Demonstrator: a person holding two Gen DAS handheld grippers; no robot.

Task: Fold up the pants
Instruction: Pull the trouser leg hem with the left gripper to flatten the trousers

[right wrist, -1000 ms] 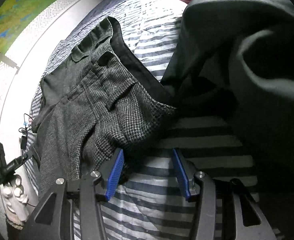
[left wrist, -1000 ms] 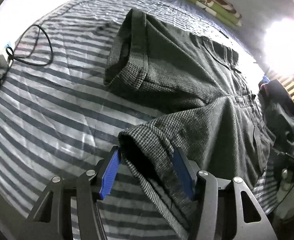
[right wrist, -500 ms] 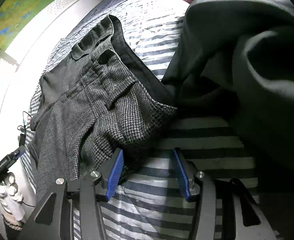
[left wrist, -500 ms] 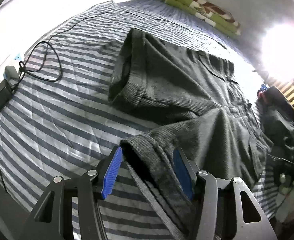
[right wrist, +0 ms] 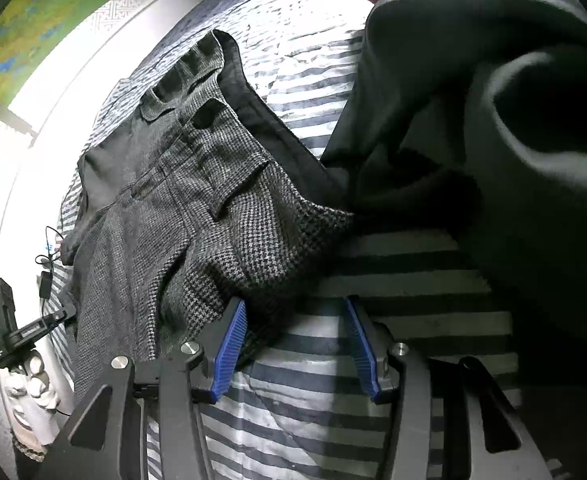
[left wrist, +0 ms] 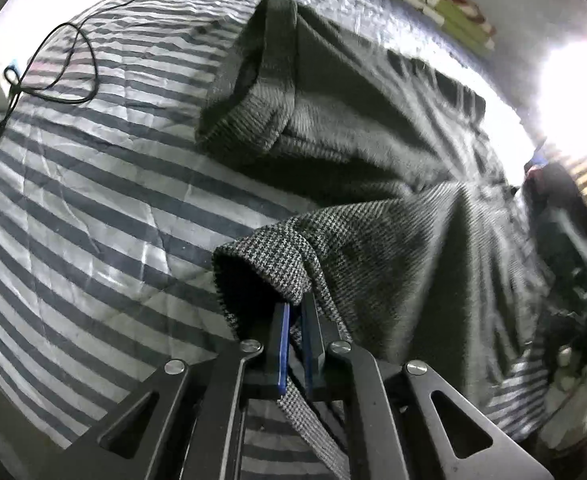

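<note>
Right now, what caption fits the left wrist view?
Left gripper just closed on a pant-leg hem above the striped bedsheet.

The pants (left wrist: 373,152) lie spread on the bedsheet (left wrist: 73,208); a cable (left wrist: 65,64) lies left of them.
</note>
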